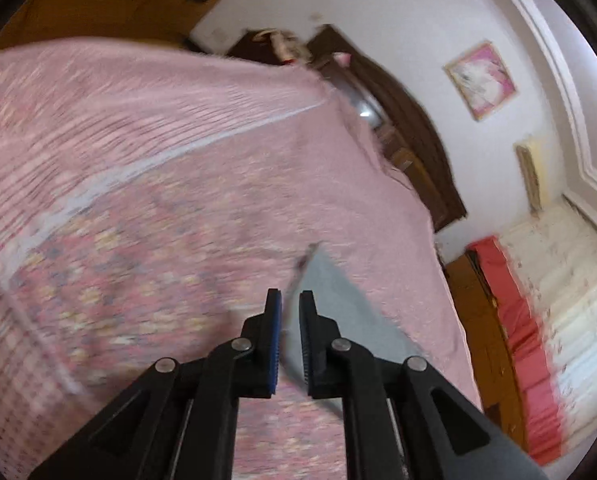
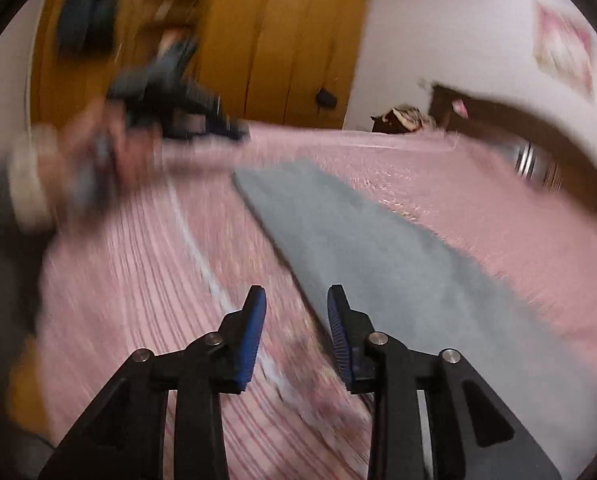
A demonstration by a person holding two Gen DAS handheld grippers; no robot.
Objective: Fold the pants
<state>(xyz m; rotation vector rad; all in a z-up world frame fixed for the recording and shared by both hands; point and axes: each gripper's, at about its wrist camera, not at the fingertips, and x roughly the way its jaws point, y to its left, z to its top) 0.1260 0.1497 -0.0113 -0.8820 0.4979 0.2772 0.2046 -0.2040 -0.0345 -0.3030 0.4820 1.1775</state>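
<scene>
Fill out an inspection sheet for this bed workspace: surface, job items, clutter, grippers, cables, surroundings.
Surface: pink patterned bedspread covering the bed, with a pale stripe; views are motion-blurred.
Job's things: grey pants lie flat in a long strip on the bedspread, untouched by either gripper.
Clutter: nothing seen on the bedspread besides the pants.
Grippers: left gripper has a narrow gap, nothing between its fingers, above the pants' tip; right gripper is open and empty at the strip's edge.
Cables: nothing seen.
Surroundings: wooden door, pink picture on a white wall, dark headboard, red cloth at the side.
</scene>
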